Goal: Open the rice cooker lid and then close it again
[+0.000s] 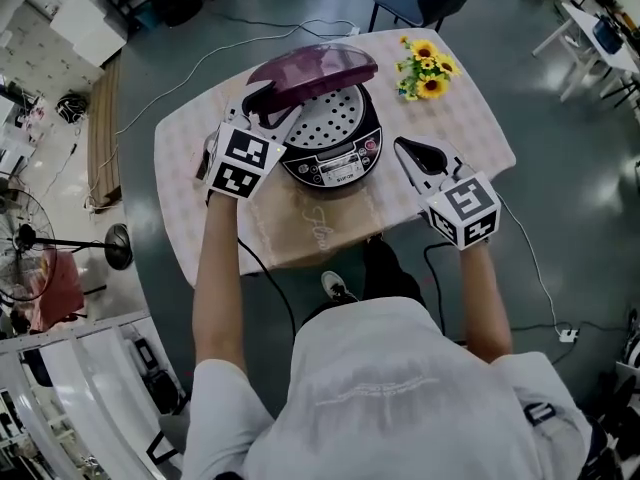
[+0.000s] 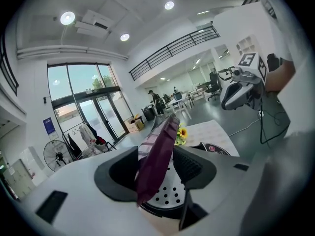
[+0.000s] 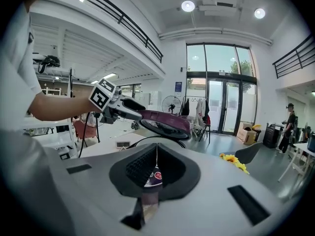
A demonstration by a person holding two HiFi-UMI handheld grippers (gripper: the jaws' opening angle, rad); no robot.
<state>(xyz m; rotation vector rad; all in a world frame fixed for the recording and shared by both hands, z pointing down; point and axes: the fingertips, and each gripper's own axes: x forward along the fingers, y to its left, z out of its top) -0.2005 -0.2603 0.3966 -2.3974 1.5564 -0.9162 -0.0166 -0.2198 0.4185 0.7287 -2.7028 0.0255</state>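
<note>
A black rice cooker [image 1: 335, 158] stands mid-table with its purple lid [image 1: 315, 71] raised partway, showing the perforated inner plate [image 1: 330, 118]. My left gripper [image 1: 270, 100] is shut on the lid's front-left edge. In the left gripper view the lid [image 2: 157, 151] runs between the jaws above the perforated plate [image 2: 170, 193]. My right gripper [image 1: 407, 148] hovers right of the cooker, apart from it, shut on nothing. In the right gripper view its pads meet [image 3: 156, 168], and the lifted lid [image 3: 165, 122] shows beyond, with the left gripper [image 3: 123, 107] on it.
A bunch of sunflowers [image 1: 427, 68] lies at the back right of the table [image 1: 470, 118]. A dark chair [image 1: 425, 3] stands behind the table. Cables trail on the floor, and a fan stand [image 1: 60, 243] is at the left.
</note>
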